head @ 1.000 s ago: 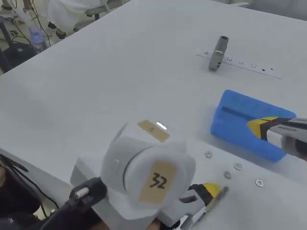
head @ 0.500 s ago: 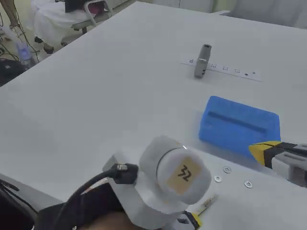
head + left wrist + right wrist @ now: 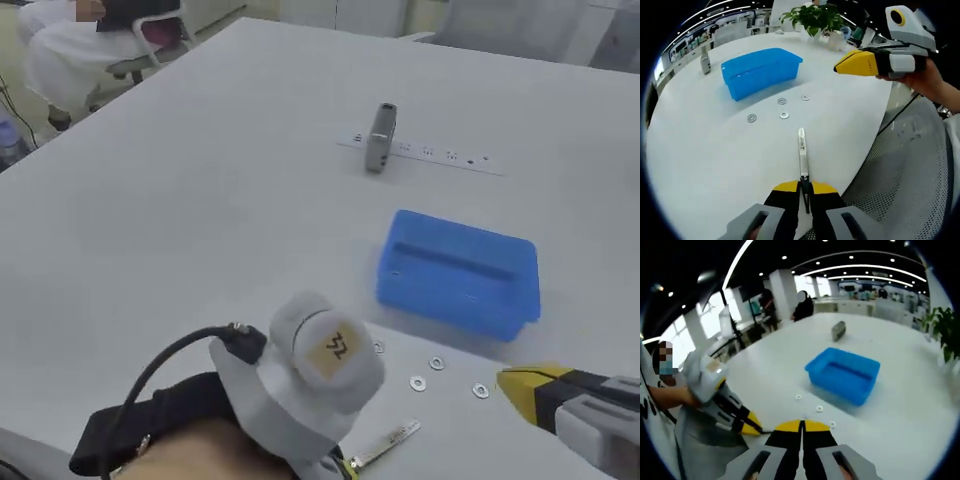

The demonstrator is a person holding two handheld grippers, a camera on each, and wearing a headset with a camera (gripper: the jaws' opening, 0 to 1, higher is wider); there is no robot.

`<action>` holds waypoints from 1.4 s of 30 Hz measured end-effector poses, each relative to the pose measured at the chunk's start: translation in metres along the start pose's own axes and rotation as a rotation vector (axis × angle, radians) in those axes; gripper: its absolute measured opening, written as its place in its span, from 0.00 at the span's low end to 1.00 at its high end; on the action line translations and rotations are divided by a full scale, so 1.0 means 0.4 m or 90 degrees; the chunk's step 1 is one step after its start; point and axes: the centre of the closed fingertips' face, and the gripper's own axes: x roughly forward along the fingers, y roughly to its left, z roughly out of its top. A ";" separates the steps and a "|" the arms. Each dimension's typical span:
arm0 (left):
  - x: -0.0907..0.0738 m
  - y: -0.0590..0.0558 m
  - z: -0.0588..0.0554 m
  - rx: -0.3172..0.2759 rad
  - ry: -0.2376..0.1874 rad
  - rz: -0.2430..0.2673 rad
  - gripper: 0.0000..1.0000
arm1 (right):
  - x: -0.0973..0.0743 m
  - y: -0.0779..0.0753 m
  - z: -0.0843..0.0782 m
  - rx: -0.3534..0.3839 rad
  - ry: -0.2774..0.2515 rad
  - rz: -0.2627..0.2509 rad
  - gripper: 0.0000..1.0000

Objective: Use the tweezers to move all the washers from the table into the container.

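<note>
Left gripper view has four washers (image 3: 784,115) lying loose on the table (image 3: 700,150), all between the tip of the tweezers (image 3: 802,150) and the blue container (image 3: 760,70). None is gripped. The container's inside, as far as the right gripper view shows it, looks bare, so I judge that the whole transfer is yet to be done. The tweezers stick out forward from the left claw (image 3: 804,187), which is clenched on their rear end, and their tip lies just short of the nearest washer. The right claw (image 3: 801,426) is pressed together on nothing, hanging near the table's edge. Against a second ago, the same four washers lie where they were. The right claw has drawn back from the container's corner toward the person, and the head camera has swung too.
</note>
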 end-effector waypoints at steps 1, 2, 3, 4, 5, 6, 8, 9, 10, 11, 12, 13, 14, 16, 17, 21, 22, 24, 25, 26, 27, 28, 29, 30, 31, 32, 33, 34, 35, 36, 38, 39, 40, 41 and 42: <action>0.000 0.000 0.000 0.005 -0.008 -0.007 0.03 | 0.005 0.006 -0.011 0.008 0.008 0.005 0.00; 0.000 0.002 0.004 0.007 -0.017 -0.007 0.03 | 0.011 0.011 -0.017 0.014 0.014 0.010 0.00; -0.001 0.001 0.009 0.012 -0.031 -0.008 0.02 | 0.020 0.024 -0.028 0.030 0.023 0.023 0.00; -0.001 0.001 0.011 0.018 -0.038 -0.011 0.02 | 0.026 0.032 -0.035 0.041 0.029 0.032 0.00; -0.002 0.002 0.010 0.017 -0.042 -0.014 0.02 | 0.032 0.043 -0.040 0.045 0.032 0.044 0.00; -0.004 0.005 0.014 0.013 -0.054 -0.018 0.02 | 0.042 0.054 -0.048 0.053 0.039 0.055 0.00; -0.010 0.009 0.021 0.003 -0.074 -0.034 0.02 | 0.059 0.068 -0.065 0.077 0.057 0.068 0.00; -0.012 0.013 0.024 0.004 -0.085 -0.037 0.02 | 0.063 0.081 -0.072 0.094 0.062 0.083 0.00; -0.017 0.020 0.027 -0.001 -0.096 -0.034 0.01 | 0.070 0.088 -0.076 0.115 0.065 0.090 0.00; -0.018 0.022 0.028 -0.005 -0.099 -0.032 0.01 | 0.080 0.098 -0.082 0.144 0.067 0.102 0.00; -0.023 0.029 0.029 -0.017 -0.105 -0.030 0.01 | 0.086 0.106 -0.084 0.157 0.068 0.117 0.00; -0.026 0.026 0.033 -0.024 -0.113 -0.035 0.01 | 0.092 0.109 -0.087 0.173 0.070 0.120 0.00; -0.032 0.024 0.042 -0.045 -0.136 -0.042 0.01 | 0.096 0.116 -0.090 0.197 0.076 0.127 0.02; -0.044 0.027 0.050 -0.057 -0.163 -0.053 0.01 | 0.109 0.127 -0.088 0.229 0.070 0.142 0.07; -0.049 0.026 0.054 -0.057 -0.173 -0.054 0.01 | 0.114 0.136 -0.096 0.252 0.086 0.154 0.07; -0.070 0.011 0.069 -0.037 -0.196 -0.046 0.01 | 0.125 0.156 -0.068 0.339 0.052 0.185 0.13; -0.075 0.010 0.074 -0.030 -0.206 -0.044 0.01 | 0.127 0.158 -0.058 0.348 0.040 0.192 0.14; -0.087 0.008 0.088 -0.020 -0.229 -0.039 0.01 | 0.129 0.157 -0.057 0.351 0.043 0.195 0.14; -0.091 0.005 0.094 -0.018 -0.236 -0.039 0.01 | 0.130 0.159 -0.052 0.359 0.038 0.194 0.14; -0.098 0.002 0.103 -0.011 -0.248 -0.040 0.01 | 0.132 0.161 -0.046 0.363 0.033 0.199 0.14; -0.101 0.003 0.110 -0.002 -0.257 -0.038 0.01 | 0.133 0.162 -0.043 0.364 0.031 0.201 0.13; -0.106 0.001 0.116 0.003 -0.264 -0.037 0.01 | 0.135 0.161 -0.037 0.364 0.026 0.199 0.13; -0.107 0.003 0.117 0.001 -0.264 -0.039 0.01 | 0.136 0.160 -0.036 0.364 0.025 0.197 0.12; -0.106 -0.001 0.120 0.003 -0.263 -0.043 0.01 | 0.137 0.162 -0.035 0.363 0.028 0.199 0.11; -0.108 0.002 0.122 0.013 -0.266 -0.033 0.01 | 0.135 0.162 -0.032 0.363 0.024 0.200 0.11; -0.110 0.005 0.123 0.022 -0.270 -0.030 0.01 | 0.136 0.160 -0.026 0.361 0.018 0.201 0.10; -0.110 0.011 0.121 0.019 -0.269 -0.032 0.02 | 0.134 0.161 -0.025 0.363 0.018 0.202 0.08; -0.108 0.010 0.121 0.012 -0.268 -0.037 0.02 | 0.132 0.160 -0.021 0.364 0.015 0.204 0.07; -0.109 0.007 0.124 0.013 -0.274 -0.040 0.02 | 0.130 0.160 -0.018 0.362 0.014 0.204 0.07; -0.109 0.006 0.125 0.013 -0.275 -0.040 0.02 | 0.130 0.160 -0.017 0.359 0.013 0.204 0.07; -0.099 0.005 0.124 0.020 -0.269 -0.044 0.03 | 0.129 0.164 -0.007 0.343 0.008 0.211 0.04; -0.096 0.000 0.124 0.020 -0.266 -0.044 0.03 | 0.129 0.169 -0.003 0.337 0.007 0.213 0.03; -0.095 -0.002 0.125 0.021 -0.266 -0.044 0.03 | 0.129 0.171 -0.002 0.319 0.008 0.212 0.03; -0.093 -0.001 0.123 0.026 -0.265 -0.044 0.04 | 0.131 0.171 -0.006 0.283 0.015 0.208 0.03; -0.092 0.001 0.124 0.025 -0.264 -0.041 0.04 | 0.133 0.171 -0.006 0.270 0.018 0.207 0.03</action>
